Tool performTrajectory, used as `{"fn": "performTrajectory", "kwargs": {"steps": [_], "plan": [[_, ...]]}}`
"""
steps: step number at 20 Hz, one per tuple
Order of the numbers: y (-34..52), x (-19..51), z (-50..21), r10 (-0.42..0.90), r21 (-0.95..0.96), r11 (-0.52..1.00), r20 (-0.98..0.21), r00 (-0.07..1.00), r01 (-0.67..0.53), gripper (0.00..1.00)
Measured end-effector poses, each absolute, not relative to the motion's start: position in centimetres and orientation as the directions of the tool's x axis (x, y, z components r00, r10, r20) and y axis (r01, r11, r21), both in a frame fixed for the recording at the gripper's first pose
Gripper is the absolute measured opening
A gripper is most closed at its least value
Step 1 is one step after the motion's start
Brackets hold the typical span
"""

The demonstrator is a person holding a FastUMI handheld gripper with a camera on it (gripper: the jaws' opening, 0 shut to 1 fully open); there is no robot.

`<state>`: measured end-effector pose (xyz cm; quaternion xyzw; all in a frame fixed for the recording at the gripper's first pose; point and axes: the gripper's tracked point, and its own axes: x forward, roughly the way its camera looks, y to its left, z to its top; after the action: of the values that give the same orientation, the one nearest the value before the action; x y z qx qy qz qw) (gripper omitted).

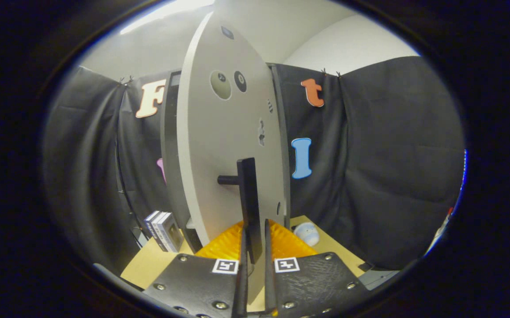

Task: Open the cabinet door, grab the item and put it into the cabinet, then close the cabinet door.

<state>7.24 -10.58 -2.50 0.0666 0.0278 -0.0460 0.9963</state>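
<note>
Your gripper [255,260] is clenched on the door's [224,145] upright handle [249,203], whose long axis runs vertically between the fingers; swing sideways.

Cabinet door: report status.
Gripper shut on handle. Door swung open, edge-on ahead. Item not yet grabbed. Nothing in the way.

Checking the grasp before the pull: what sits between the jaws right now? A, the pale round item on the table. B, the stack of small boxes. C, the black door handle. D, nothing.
C: the gripper has its jaws on either side of the black handle of the grey cabinet door.
</note>
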Motion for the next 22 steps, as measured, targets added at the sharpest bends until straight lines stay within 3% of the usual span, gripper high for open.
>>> {"fn": "performTrajectory", "kwargs": {"steps": [9, 11, 22], "plan": [[-19.1, 6.5, -3.0, -0.116, 0.157, 0.980, -0.051, 0.992, 0.123, 0.15], [-22.3, 6.4, -3.3, -0.148, 0.156, 0.976, -0.043, 0.988, 0.153, 0.07], [-26.6, 7.2, -4.0, -0.046, 0.136, 0.989, -0.036, 0.998, 0.051, 0.07]]}}
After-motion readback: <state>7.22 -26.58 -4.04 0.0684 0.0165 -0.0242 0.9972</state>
